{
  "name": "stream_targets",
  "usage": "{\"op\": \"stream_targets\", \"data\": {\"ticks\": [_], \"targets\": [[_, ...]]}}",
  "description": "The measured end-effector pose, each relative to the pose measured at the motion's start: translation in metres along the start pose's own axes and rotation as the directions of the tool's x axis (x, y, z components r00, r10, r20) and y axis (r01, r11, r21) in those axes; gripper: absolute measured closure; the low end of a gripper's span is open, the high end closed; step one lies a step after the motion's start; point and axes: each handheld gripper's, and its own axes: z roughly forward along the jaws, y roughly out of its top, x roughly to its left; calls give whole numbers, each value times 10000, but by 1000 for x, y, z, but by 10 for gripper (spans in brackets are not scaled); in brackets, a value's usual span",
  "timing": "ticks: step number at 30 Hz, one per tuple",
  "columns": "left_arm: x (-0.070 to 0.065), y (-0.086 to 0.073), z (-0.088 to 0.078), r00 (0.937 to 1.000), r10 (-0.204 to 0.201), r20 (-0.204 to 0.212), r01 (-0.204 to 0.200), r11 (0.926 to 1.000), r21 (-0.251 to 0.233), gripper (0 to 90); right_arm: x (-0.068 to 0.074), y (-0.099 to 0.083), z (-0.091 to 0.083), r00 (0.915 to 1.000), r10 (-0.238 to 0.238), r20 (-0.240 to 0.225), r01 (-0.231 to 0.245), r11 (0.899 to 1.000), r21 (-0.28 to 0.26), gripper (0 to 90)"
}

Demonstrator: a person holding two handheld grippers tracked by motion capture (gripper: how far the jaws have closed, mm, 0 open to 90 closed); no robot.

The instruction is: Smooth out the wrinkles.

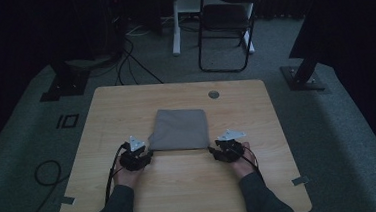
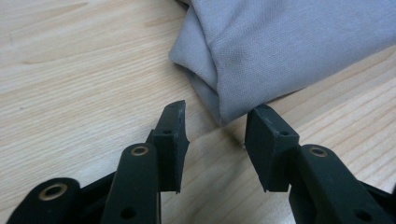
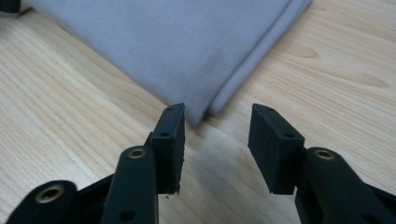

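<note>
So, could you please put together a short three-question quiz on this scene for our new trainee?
1. True or false: the left gripper has its pads pressed shut on the grey folded cloth.
2. Multiple choice: where do the two grippers stand relative to the cloth? A) at its far corners B) at its two near corners C) both on top of its middle
3. Short answer: what does the cloth lie on?

Key
1. False: the jaws stand apart, with the cloth's corner just ahead of them and nothing pinched.
2. B: the left at the near left corner, the right gripper at the near right corner.
3. The light wooden table.
</note>
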Motion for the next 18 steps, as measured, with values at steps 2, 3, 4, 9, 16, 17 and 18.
{"op": "stream_targets", "data": {"ticks": [2,3,4,9,16,17,18], "targets": [[1,0,-3,10000,-13,-22,13,10000,-5,565,-5,-1,-1,10000,57,-3,-57,9999,-144,548],[3,-1,-5,10000,-45,-20,45,10000,-39,564,-8,-2,-2,9999,117,7,-117,9998,-163,544],[4,-1,-6,10000,-80,-35,80,9999,-80,563,-11,-3,-3,9998,205,53,-204,9996,-193,540],[15,-4,-12,9990,-305,-323,301,9995,-137,559,-28,-9,-6,9970,618,464,-606,9978,-261,533],[33,-8,-11,9928,-945,-732,935,9955,-168,559,-41,-13,-7,9928,903,792,-882,9957,-296,529],[34,-9,-10,9923,-974,-760,965,9952,-154,559,-41,-13,-7,9926,908,809,-888,9956,-290,528],[35,-9,-10,9916,-1024,-788,1015,9947,-152,559,-42,-13,-7,9924,912,829,-891,9956,-288,528]]}}
